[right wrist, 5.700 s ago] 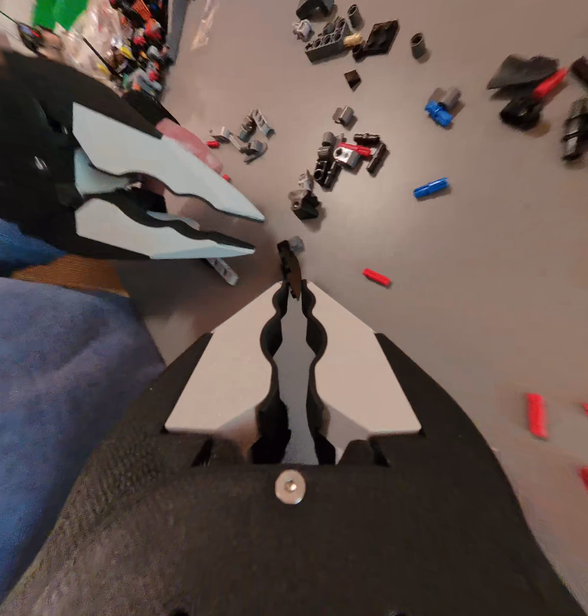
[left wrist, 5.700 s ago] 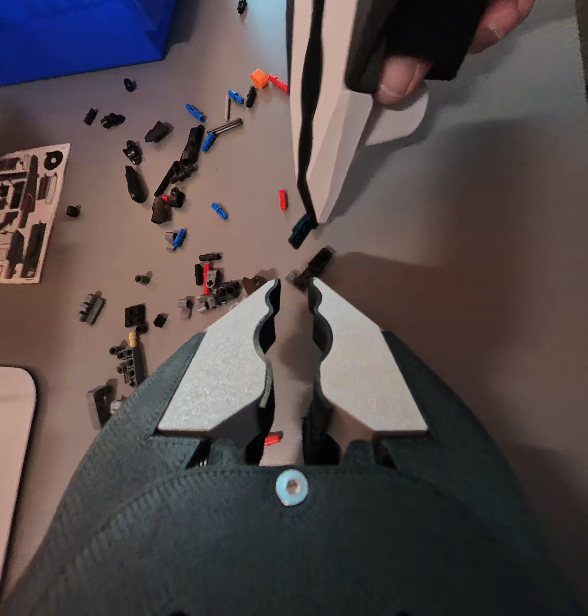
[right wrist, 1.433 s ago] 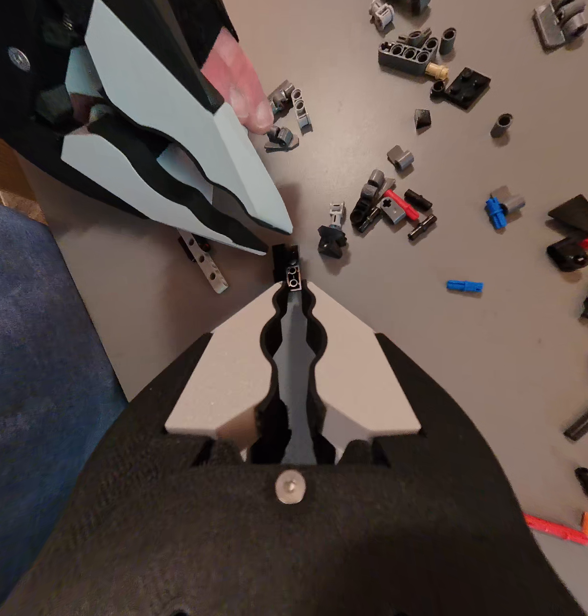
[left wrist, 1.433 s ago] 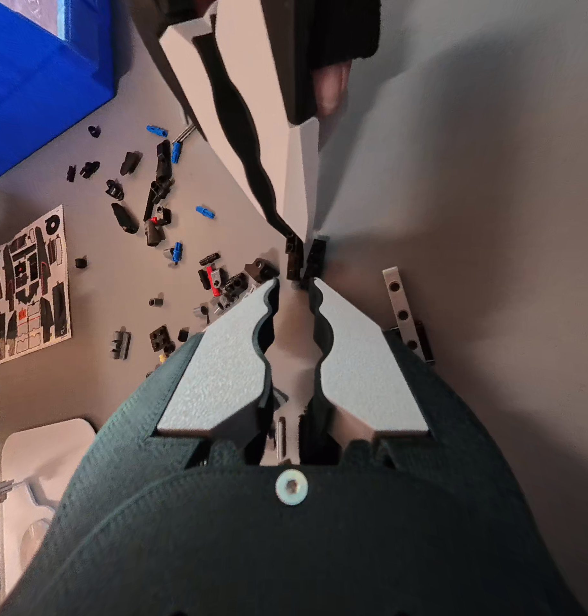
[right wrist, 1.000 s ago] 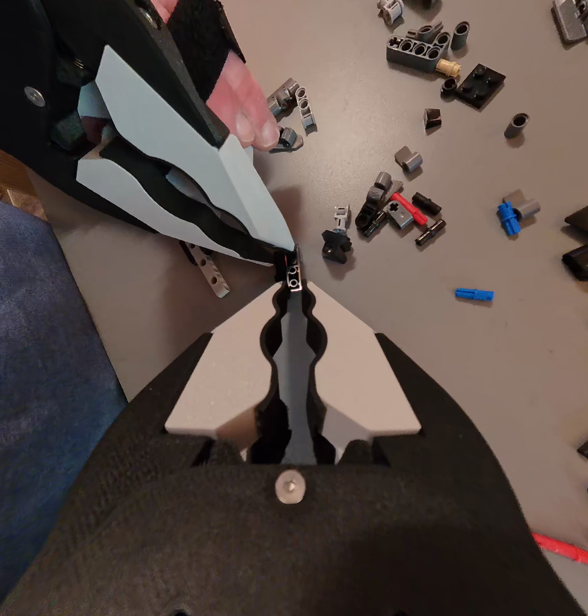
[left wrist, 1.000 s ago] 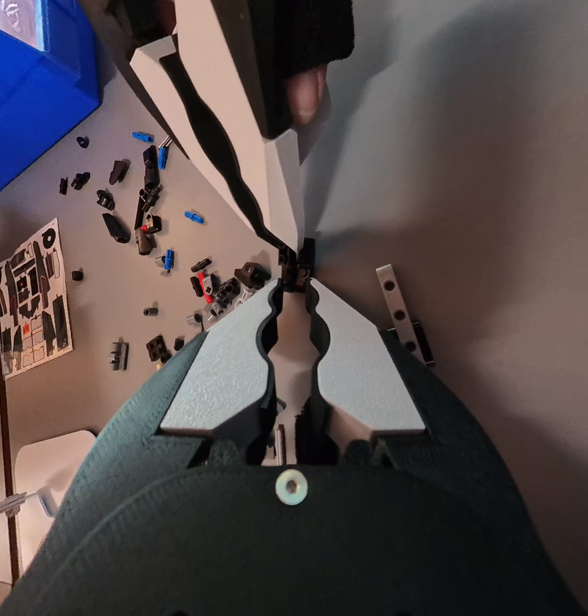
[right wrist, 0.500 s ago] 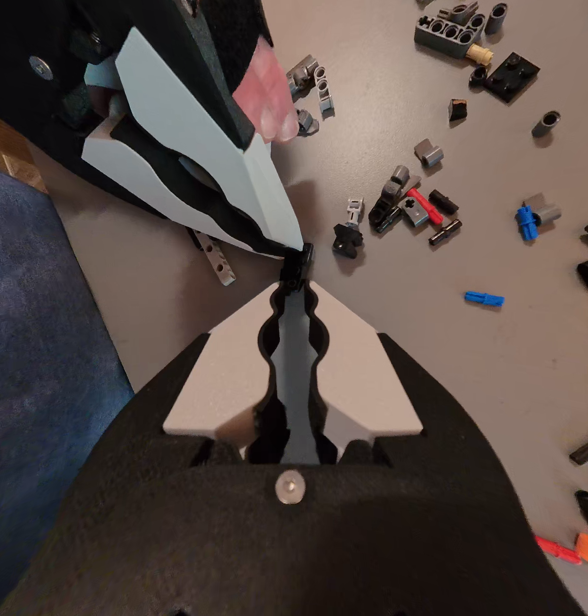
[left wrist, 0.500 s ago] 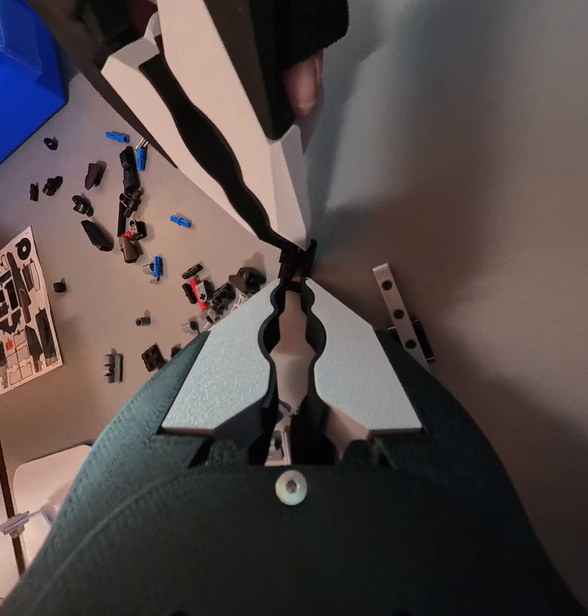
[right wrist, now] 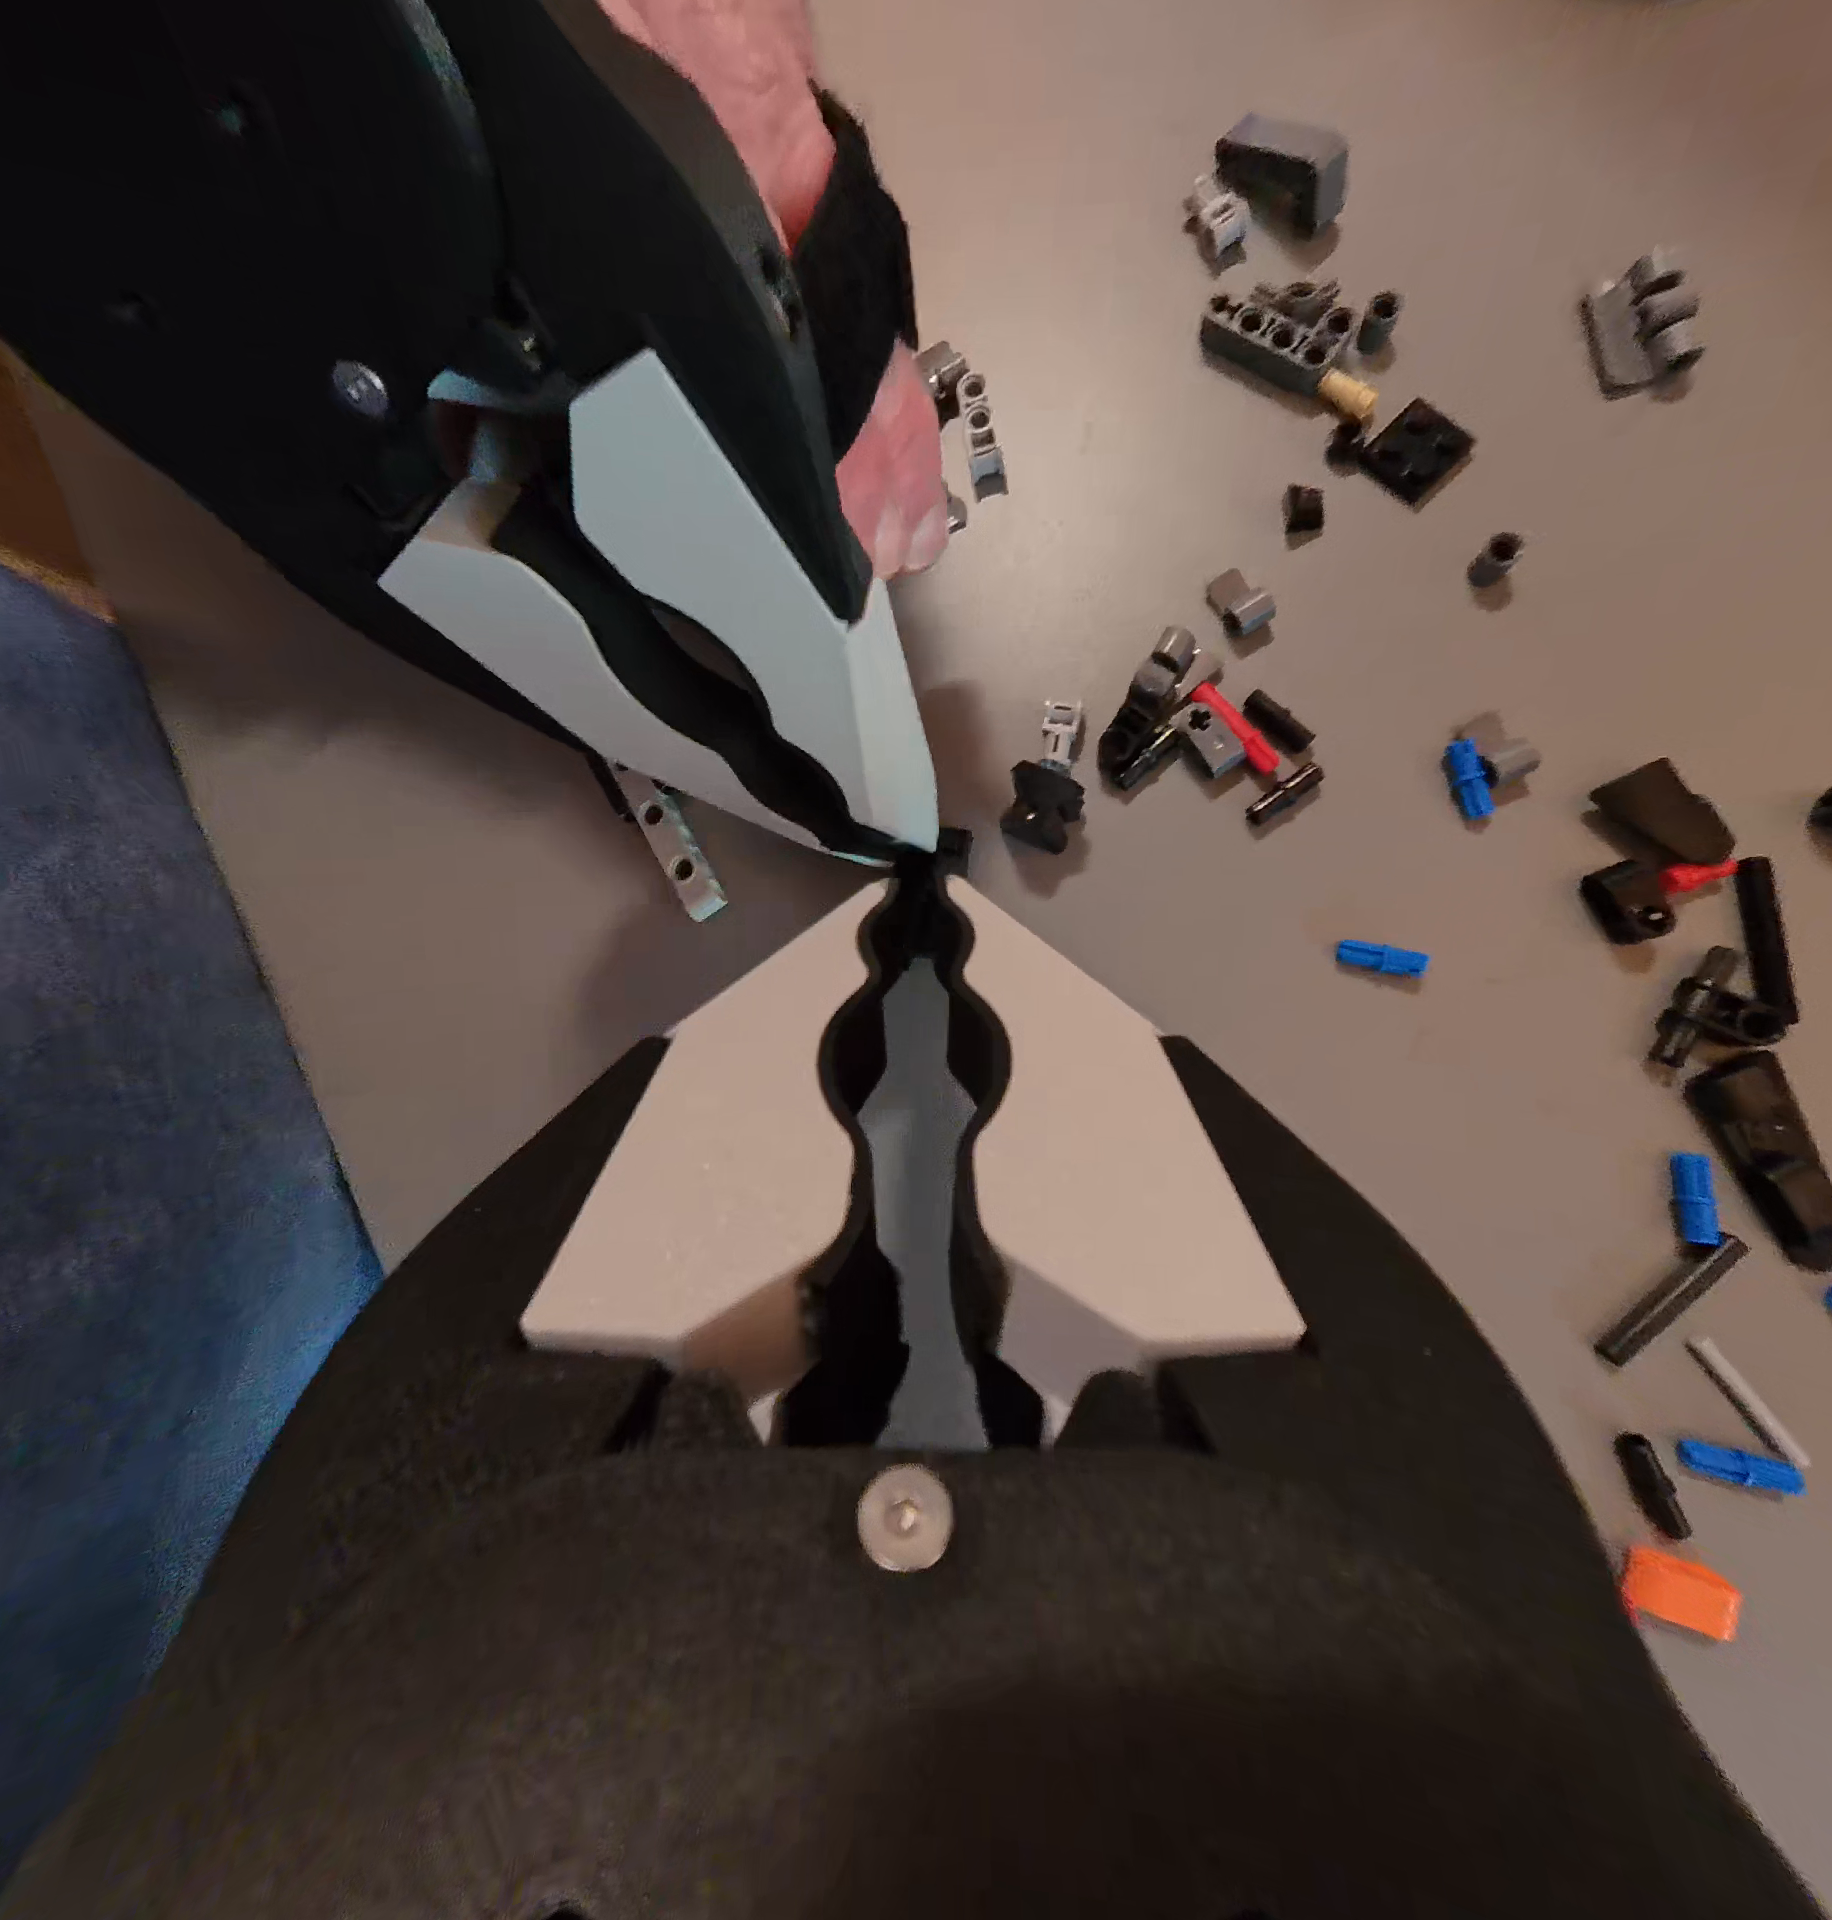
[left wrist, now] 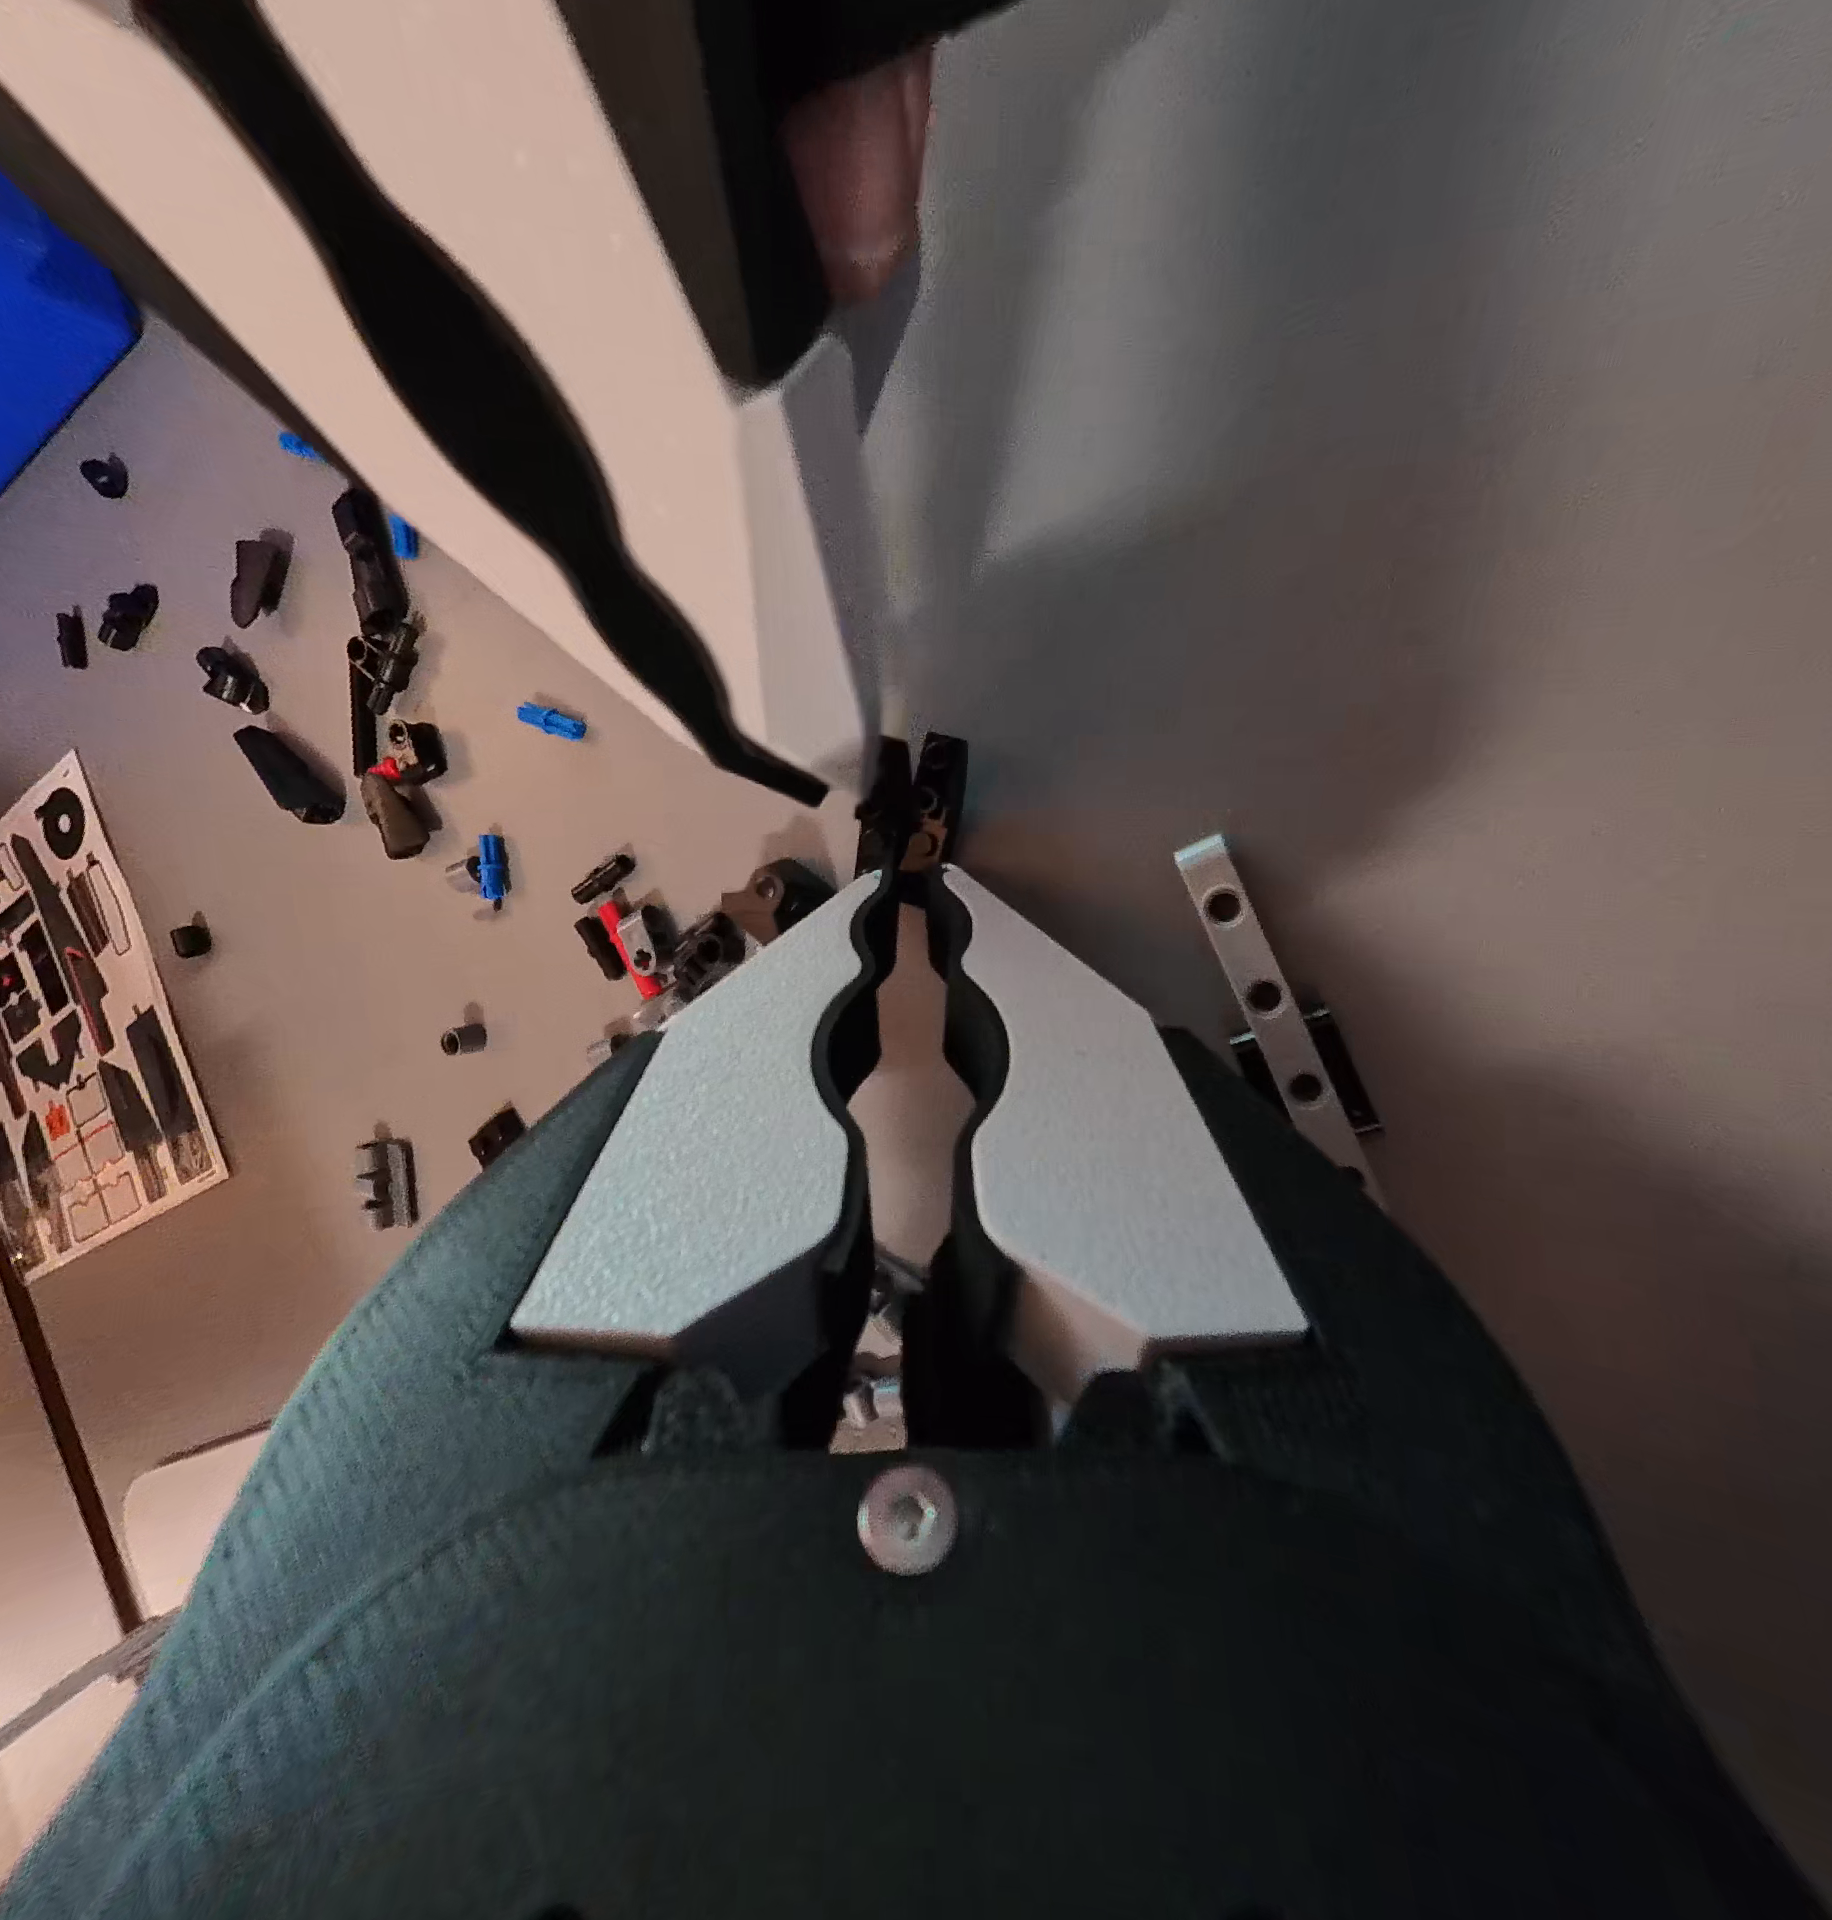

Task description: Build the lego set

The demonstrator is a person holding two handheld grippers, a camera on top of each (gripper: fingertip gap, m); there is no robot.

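Black brick (left wrist: 917, 805) lengthwise along left tool (left wrist: 910, 883)

Left gripper (left wrist: 912, 883) is dark green, right gripper (right wrist: 917, 899) black; both have pale grey wavy-edged jaws and a silver screw.

The setting reads as a home or hobby workspace, though the room type cannot be confirmed. A plain grey table (right wrist: 1307, 1091) carries scattered loose building-toy parts (right wrist: 1203, 727) in black, grey, blue and red, spread from 12 to 4 o'clock in the right wrist view. A printed sticker sheet (left wrist: 60, 1018) lies flat at 9 o'clock in the left wrist view, with a blue box (left wrist: 18, 332) at 10 o'clock. A wooden surface (right wrist: 8, 436) and blue fabric (right wrist: 112, 1039), possibly upholstery or clothing, border the table at 9 o'clock in the right wrist view. No industrial fixtures show.
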